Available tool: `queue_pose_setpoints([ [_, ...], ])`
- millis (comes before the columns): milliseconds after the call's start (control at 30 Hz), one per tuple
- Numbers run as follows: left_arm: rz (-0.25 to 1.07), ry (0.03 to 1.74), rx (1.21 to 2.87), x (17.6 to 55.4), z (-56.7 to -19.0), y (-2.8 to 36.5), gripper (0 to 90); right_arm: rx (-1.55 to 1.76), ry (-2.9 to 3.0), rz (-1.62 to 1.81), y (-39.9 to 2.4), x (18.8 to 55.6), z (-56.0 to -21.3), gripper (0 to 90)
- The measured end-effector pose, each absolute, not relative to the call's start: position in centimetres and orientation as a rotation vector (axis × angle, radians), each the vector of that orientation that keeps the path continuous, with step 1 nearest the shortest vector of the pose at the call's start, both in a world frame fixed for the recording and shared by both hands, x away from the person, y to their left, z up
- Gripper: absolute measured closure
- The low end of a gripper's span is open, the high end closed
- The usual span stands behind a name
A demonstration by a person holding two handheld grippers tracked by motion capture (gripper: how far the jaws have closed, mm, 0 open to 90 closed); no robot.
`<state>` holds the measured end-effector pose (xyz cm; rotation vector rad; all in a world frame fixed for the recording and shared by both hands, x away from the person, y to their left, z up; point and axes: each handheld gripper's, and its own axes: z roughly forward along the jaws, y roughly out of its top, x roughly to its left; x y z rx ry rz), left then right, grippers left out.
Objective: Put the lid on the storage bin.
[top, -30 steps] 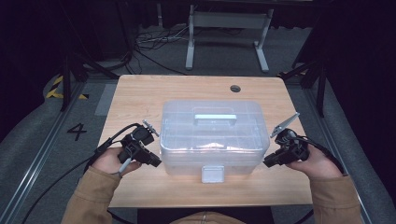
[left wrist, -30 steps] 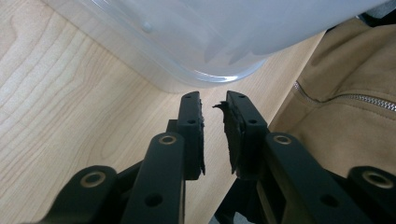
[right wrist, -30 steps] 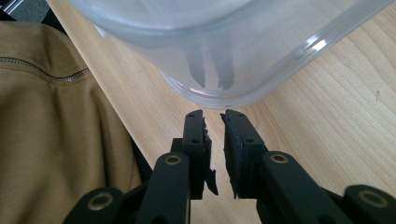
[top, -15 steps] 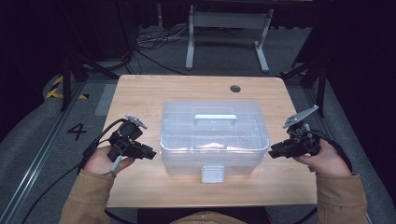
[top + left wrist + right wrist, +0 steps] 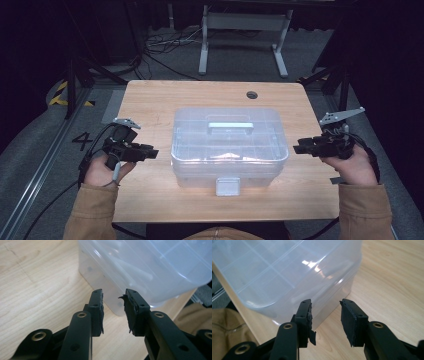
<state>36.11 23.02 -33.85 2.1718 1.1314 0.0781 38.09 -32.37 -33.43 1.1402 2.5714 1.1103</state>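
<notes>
Both grippers' jaws just opening, empty; clear box (image 5: 230,145) long axis left-right, latch (image 5: 227,186) facing person.

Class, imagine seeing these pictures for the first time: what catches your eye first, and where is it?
The clear plastic storage box with a handle on its lid sits mid-table on the light wooden table. The left gripper and right gripper flank it, jaws open, nothing between them, pointing at its sides.

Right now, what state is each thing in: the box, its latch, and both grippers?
Box: lid down, upright on the table.
Latch: flat against the front wall, looks fastened.
Left hand-held gripper: jaws have just been opening, nothing between them, clear of the box.
Right hand-held gripper: jaws have just been opening, nothing between them, clear of the box.
</notes>
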Motion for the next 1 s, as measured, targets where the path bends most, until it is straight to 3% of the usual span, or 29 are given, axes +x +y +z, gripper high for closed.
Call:
queue_pose_setpoints([
  [600,0.265,1.249,1.938,37.1,-35.4,26.1,66.0,1.253,2.338,1.184,-35.2,39.4,-35.0,48.2],
  [1000,0.352,1.266,1.906,37.6,-37.2,26.5,56.8,1.338,2.238,1.203,-36.8,40.7,-37.0,42.5],
])
